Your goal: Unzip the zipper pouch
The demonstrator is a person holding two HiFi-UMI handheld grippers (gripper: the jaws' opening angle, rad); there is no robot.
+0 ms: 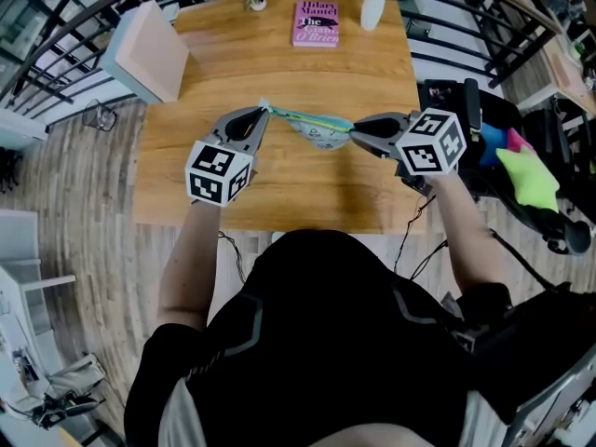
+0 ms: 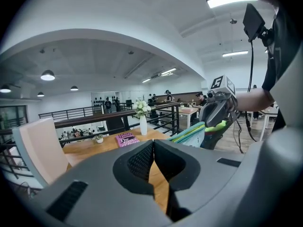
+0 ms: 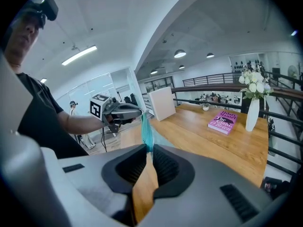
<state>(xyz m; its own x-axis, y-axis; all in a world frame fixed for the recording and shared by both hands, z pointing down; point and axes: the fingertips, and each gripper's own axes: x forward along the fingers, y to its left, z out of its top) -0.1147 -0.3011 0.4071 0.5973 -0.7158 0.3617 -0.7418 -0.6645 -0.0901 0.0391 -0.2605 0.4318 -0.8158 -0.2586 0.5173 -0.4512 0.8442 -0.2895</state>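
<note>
you hold the zipper pouch [image 1: 317,134] in the air over the middle of the worktop [image 1: 214,180], stretched between both grippers. the left gripper [image 1: 265,112] has the 9 o'clock end. its fingers are pressed fully together on something very thin there. i judge it is the pull tab [image 1: 269,110], though it is too small to be sure. the right gripper [image 1: 355,130] has the 3 o'clock end. its fingers are nearly together, with the teal edge of the pouch pinched between them. the teal zipper line runs tight from one gripper to the other, and the pale body hangs under it, closer to the right gripper. the book [image 1: 316,23] lies at 12 o'clock from the pouch, well apart.

as for progress, the grasp on both ends is done. i think the zipper is drawn some way toward 9 o'clock, because the line on that side looks bare, but no view shows an open mouth clearly. what is left, in my judgement, is to bring the pull to the end of the track.
</note>
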